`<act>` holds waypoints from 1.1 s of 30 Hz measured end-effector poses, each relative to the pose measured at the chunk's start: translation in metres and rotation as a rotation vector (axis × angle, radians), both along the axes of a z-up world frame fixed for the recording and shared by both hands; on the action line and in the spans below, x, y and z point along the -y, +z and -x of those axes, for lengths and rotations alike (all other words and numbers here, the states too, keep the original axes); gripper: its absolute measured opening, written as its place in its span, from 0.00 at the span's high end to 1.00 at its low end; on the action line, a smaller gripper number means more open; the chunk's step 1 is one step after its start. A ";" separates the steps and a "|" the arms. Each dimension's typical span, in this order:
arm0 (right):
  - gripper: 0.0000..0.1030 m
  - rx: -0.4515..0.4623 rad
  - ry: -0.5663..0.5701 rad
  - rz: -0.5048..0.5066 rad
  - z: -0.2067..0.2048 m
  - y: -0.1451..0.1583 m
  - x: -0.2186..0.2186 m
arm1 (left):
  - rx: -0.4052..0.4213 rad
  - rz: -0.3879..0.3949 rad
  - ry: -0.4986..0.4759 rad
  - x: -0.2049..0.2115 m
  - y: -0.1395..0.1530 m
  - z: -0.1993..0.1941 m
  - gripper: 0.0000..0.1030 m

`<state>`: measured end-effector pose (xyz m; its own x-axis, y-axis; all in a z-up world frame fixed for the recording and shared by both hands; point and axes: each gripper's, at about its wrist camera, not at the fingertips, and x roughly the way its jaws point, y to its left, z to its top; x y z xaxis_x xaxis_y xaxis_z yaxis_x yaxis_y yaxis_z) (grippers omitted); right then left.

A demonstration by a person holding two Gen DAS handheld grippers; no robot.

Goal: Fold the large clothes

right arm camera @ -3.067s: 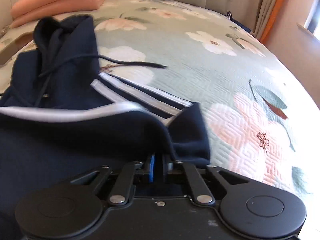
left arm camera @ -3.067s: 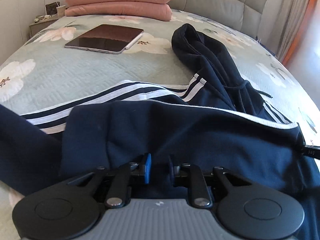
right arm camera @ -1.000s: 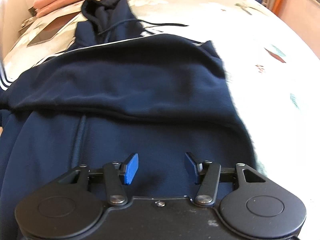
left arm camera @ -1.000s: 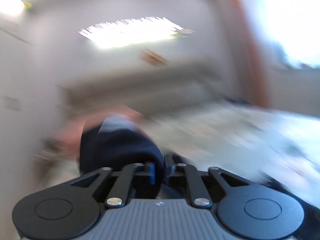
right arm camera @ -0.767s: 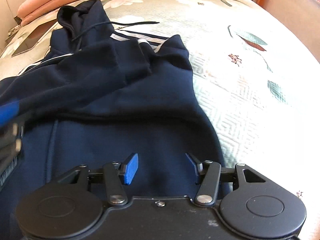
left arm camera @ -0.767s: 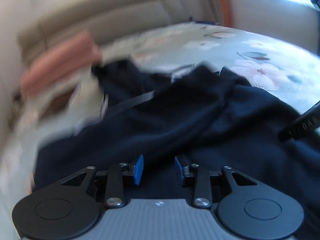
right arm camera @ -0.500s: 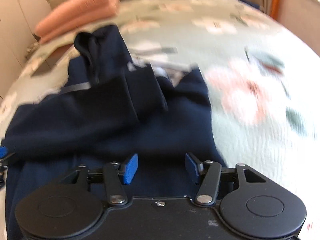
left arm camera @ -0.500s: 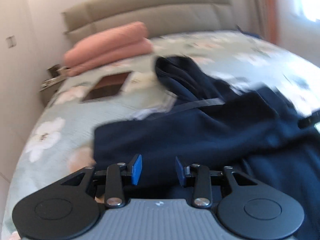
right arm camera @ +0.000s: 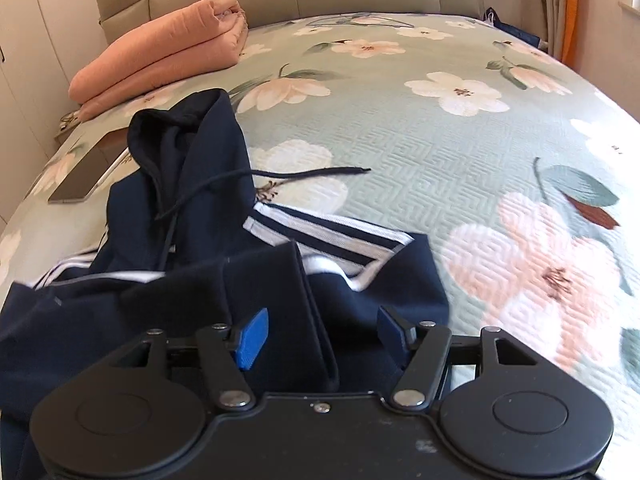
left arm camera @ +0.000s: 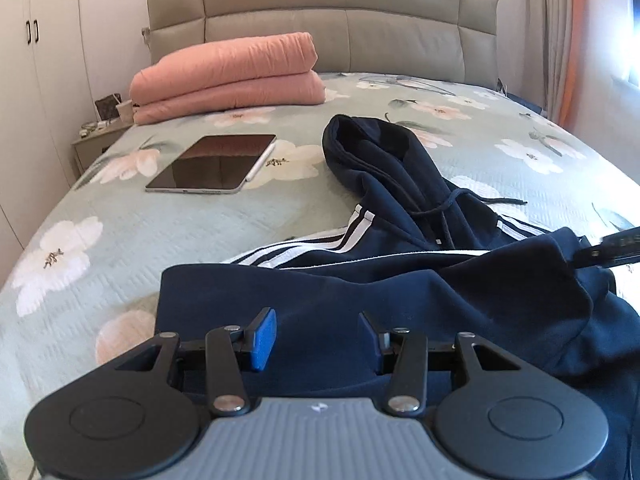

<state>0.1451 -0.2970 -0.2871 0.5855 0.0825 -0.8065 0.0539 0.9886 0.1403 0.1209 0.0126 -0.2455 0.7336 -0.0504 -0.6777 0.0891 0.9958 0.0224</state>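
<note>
A dark navy hooded sweatshirt with white stripes down the sleeves (left arm camera: 400,292) lies on a pale green quilted bedspread printed with pink and white flowers (right arm camera: 460,152). Its lower half looks already folded up over the chest, leaving a thick straight edge across the near side. The hood (left arm camera: 376,152) and a loose navy drawstring (right arm camera: 312,173) point toward the grey padded headboard (left arm camera: 320,20).

The left gripper (left arm camera: 316,338), seen from its own camera, hovers over the left part of the folded cloth. Its jaws are opening, about half wide, and nothing is pinched between them. The right gripper (right arm camera: 322,330) sits over the right side, where a folded flap edge (right arm camera: 304,280) and a striped sleeve (right arm camera: 328,236) overlap. Its jaws are opening too, fairly wide; the flap edge runs up between the blue pads, but they do not press on it.

The step in hand appears to be letting go after a fold and choosing new grip points. To do it well, each gripper would pinch all layers at an outer corner, so the stack does not slide apart, and the sleeve and drawstring would be tucked in first.

For room: open bedspread stretches to the right of the sweatshirt. To the left, a dark flat tablet with a white stylus (left arm camera: 212,164) lies well apart from the cloth. A folded salmon-pink blanket (left arm camera: 228,76) sits by the headboard, farther off.
</note>
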 end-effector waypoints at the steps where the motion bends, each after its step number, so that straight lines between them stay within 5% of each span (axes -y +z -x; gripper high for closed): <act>1: 0.31 -0.012 0.013 -0.010 -0.003 -0.001 -0.001 | -0.007 -0.001 -0.004 0.000 -0.002 -0.002 0.54; 2: 0.43 -0.014 0.031 -0.009 -0.003 0.000 -0.004 | -0.013 -0.005 -0.009 0.001 -0.003 -0.004 0.54; 3: 0.86 -0.005 0.048 0.012 -0.002 0.002 -0.011 | -0.015 -0.013 -0.014 0.001 -0.005 -0.005 0.54; 4: 0.98 0.005 0.067 0.036 0.001 0.007 -0.018 | -0.015 -0.019 -0.019 0.002 -0.006 -0.006 0.54; 7: 0.99 0.094 0.079 0.065 0.021 0.034 -0.025 | -0.007 -0.019 -0.025 0.005 -0.005 -0.011 0.54; 12: 0.99 0.182 -0.060 0.105 0.038 0.068 0.013 | 0.013 0.011 -0.009 0.009 -0.005 -0.027 0.54; 14: 0.79 0.136 -0.039 0.072 0.031 0.057 0.022 | 0.008 0.006 0.000 0.012 -0.008 -0.033 0.54; 15: 0.50 0.100 -0.015 0.034 0.026 0.049 0.024 | 0.005 0.009 0.002 0.013 -0.009 -0.035 0.54; 16: 0.33 0.079 0.006 -0.003 0.022 0.041 0.025 | 0.004 0.014 0.001 0.013 -0.010 -0.036 0.54; 23: 0.31 0.019 0.103 -0.109 -0.003 0.008 0.007 | -0.032 -0.010 -0.018 0.018 -0.023 -0.034 0.54; 24: 0.34 0.007 0.115 -0.098 -0.005 0.004 0.003 | -0.033 -0.014 -0.017 0.019 -0.024 -0.034 0.54; 26: 0.96 -0.013 0.159 -0.105 -0.005 0.003 -0.005 | -0.030 -0.014 -0.009 0.018 -0.024 -0.035 0.54; 29: 0.97 0.097 0.216 -0.092 0.011 0.027 -0.017 | -0.012 -0.010 0.011 0.016 -0.021 -0.035 0.54; 33: 0.99 0.206 0.121 -0.014 0.033 0.070 0.000 | 0.008 0.002 0.029 0.014 -0.019 -0.043 0.54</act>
<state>0.1120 -0.2973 -0.2170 0.7226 0.1722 -0.6695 -0.0956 0.9841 0.1499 0.1637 -0.0019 -0.2645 0.7404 -0.0307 -0.6715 0.0601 0.9980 0.0207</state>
